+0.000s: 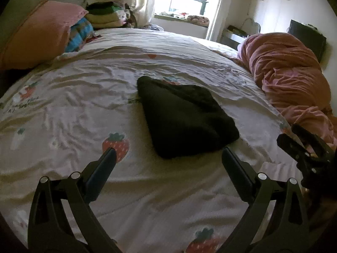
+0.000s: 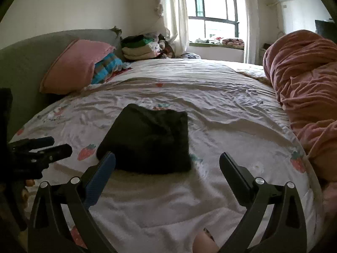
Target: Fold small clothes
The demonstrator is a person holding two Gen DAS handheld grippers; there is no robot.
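black folded garment (image 1: 185, 116): 1 | pink pillow (image 1: 42, 31): 1 | pink blanket (image 1: 294, 80): 1 | grippers: 2 — left gripper (image 1: 168, 154), right gripper (image 2: 167, 158)

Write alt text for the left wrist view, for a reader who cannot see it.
A folded black fabric garment lies flat on a white strawberry-print bedsheet, just beyond the open left gripper, whose fingers touch nothing. The right gripper shows at the right edge, near a crumpled pink blanket.

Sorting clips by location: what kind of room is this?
A bedroom, most likely at home: a bed with a strawberry-print sheet, a pink pillow against the headboard, and a curtained window.
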